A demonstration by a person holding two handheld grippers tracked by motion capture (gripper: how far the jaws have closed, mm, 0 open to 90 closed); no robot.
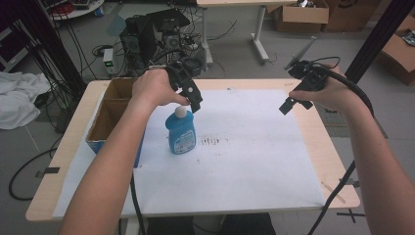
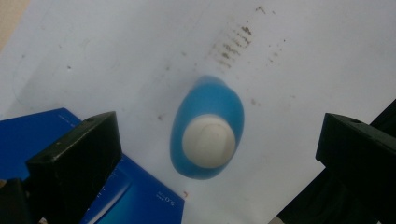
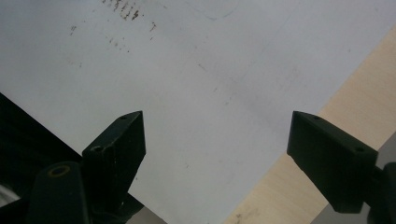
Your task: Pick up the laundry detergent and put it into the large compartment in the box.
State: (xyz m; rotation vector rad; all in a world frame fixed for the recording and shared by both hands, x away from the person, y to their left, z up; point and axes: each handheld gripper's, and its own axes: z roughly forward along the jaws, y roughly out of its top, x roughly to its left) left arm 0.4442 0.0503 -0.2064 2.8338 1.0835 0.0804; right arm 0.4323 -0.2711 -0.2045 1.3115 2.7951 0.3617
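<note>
The squat blue plastic bottle with a cream round cap (image 2: 208, 135) stands upright on the white paper sheet (image 1: 254, 161), just beside the open cardboard box (image 1: 110, 115). The left gripper (image 1: 188, 95) hovers directly above the cap, fingers spread wide and holding nothing: apparently an approach or release step. A grasp next would mean lowering to straddle the bottle, then closing. The right gripper (image 1: 296, 103) waits well apart from the bottle, fingers likewise released.

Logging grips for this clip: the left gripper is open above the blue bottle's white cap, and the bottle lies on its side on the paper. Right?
Not quite: the blue bottle stands upright on the paper, as the high view shows. The left gripper is indeed open above its white cap.
</note>
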